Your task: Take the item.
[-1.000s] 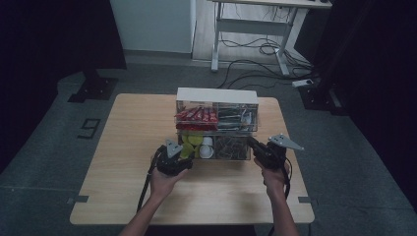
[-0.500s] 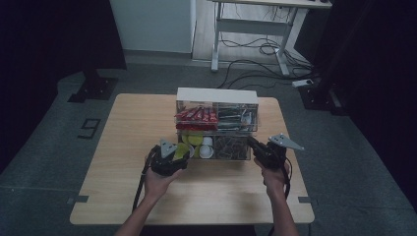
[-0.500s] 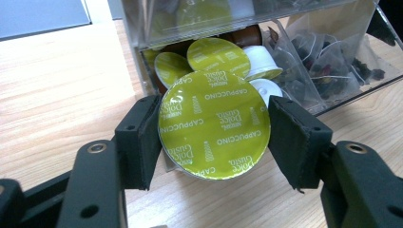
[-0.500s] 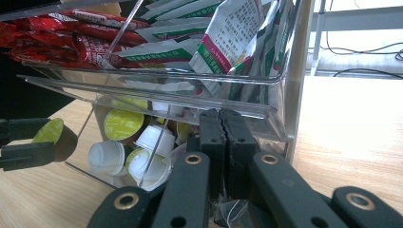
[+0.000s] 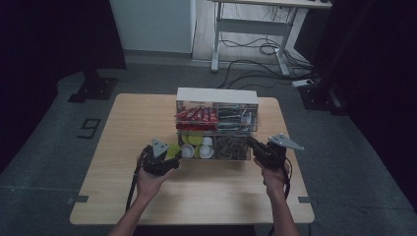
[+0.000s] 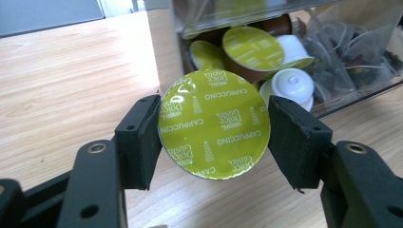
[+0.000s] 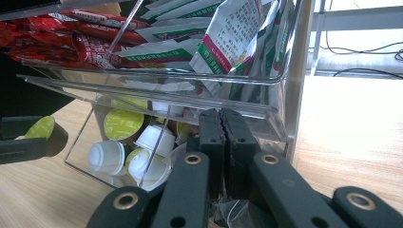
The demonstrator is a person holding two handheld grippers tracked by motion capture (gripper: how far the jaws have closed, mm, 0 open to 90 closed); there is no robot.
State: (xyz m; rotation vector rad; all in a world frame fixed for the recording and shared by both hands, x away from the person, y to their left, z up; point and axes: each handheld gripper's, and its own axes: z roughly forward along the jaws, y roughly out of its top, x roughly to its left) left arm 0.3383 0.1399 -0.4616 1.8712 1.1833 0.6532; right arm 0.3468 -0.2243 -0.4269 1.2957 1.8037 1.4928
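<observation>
A green-lidded coffee capsule point(image 6: 214, 124) marked Cappuccino sits between the pads of my left gripper point(image 6: 214, 128), which is shut on its rim. In the high view that gripper point(image 5: 172, 153) hovers just left of the clear two-tier organizer point(image 5: 216, 96), near the lower drawer point(image 5: 231, 148). More capsules point(image 6: 252, 47) with green lids or white bases lie in that drawer. My right gripper point(image 7: 221, 128) has its jaws pressed together against the drawer's front right, seen in the high view point(image 5: 253, 145). Whether a thin plastic edge is nipped between them is unclear.
The upper tier holds red sachets point(image 5: 196, 116) and green-and-white packets point(image 7: 228, 42). Tea bags point(image 6: 351, 52) fill the drawer's right half. Bare wooden table point(image 5: 133, 128) lies left of and in front of the organizer. A desk and floor cables point(image 5: 255, 49) stand beyond the table.
My left gripper has drawn away from the drawer to the left with the capsule in it. The right gripper has stayed put at the drawer.
</observation>
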